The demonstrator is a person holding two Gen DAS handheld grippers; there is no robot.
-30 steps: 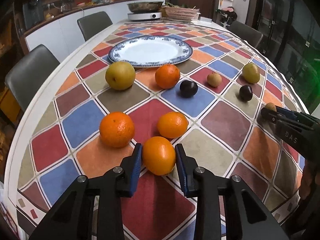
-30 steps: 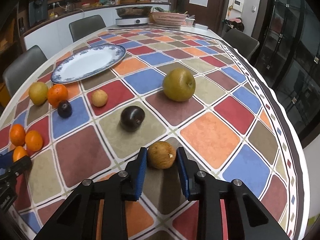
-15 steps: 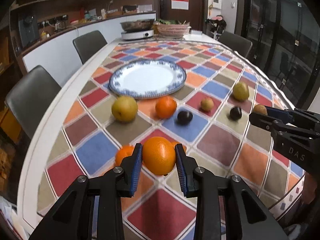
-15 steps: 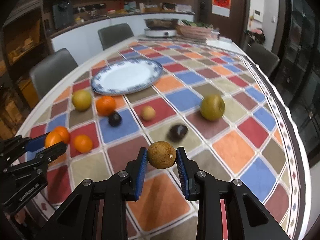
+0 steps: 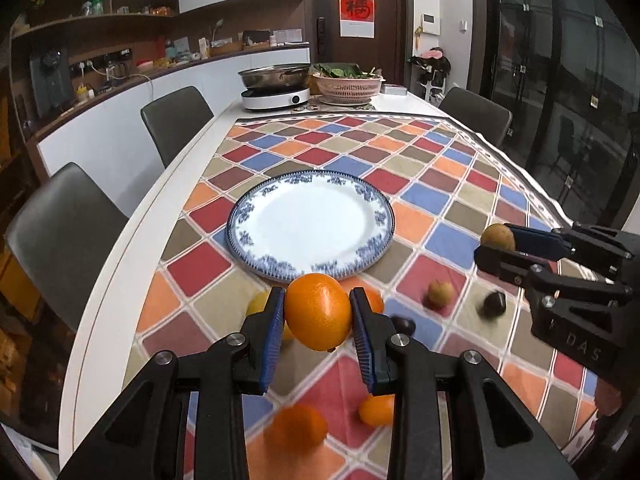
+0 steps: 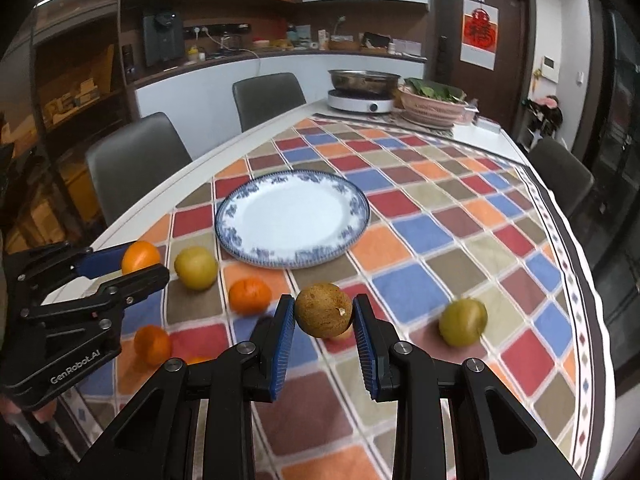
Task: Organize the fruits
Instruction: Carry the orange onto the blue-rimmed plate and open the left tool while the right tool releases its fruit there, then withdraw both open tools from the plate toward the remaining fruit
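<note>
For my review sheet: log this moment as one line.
left hand-held gripper: shut on orange | right hand-held gripper: shut on brown fruit | both fruits off table | plate: empty

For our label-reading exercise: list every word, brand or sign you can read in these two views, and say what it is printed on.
"GenRobot.AI": side of the left gripper.
"DAS": body of the right gripper; possibly part of a longer word.
Red poster on the door: one large character, too blurred to read.
Counter packaging: too small to read.

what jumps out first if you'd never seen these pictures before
Two grippers, each carrying fruit above a bright checkered tablecloth: the left gripper clamps an orange, the right gripper a brown speckled fruit. Just beyond them sits an empty blue-rimmed plate, with loose fruit scattered on the cloth nearer the grippers.
</note>
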